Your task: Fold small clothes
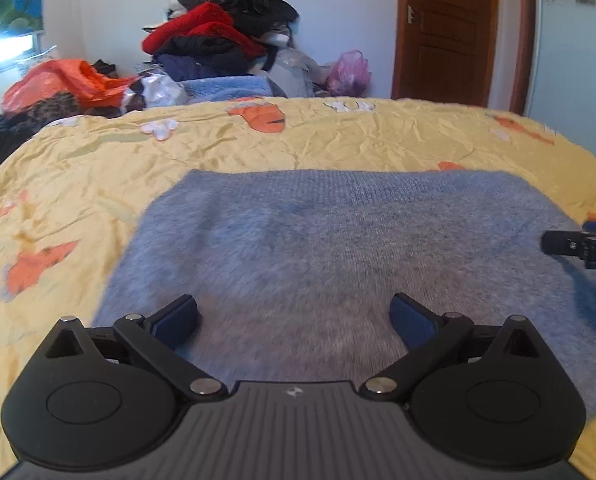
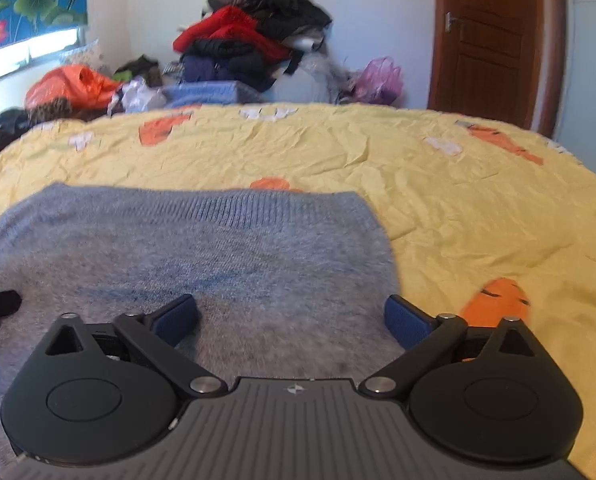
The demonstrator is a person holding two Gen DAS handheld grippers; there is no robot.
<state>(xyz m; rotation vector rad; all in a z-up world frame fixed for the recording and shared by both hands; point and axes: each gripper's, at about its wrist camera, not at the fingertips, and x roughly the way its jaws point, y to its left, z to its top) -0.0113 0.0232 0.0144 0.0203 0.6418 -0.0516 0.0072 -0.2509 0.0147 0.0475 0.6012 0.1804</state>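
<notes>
Fuzzy grey-blue knit sweater (image 1: 337, 248), ribbed along its far hem, lies flat on the crinkled yellow bedsheet (image 1: 78, 184). Left gripper (image 1: 294, 320) and right gripper (image 2: 292, 318) gape wide, empty, seemingly just above the wool.

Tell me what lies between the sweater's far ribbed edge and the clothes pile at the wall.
Only bare yellow bedsheet with its carrot print separates the grey-blue sweater from the clothes pile; both wrist views show this.
</notes>
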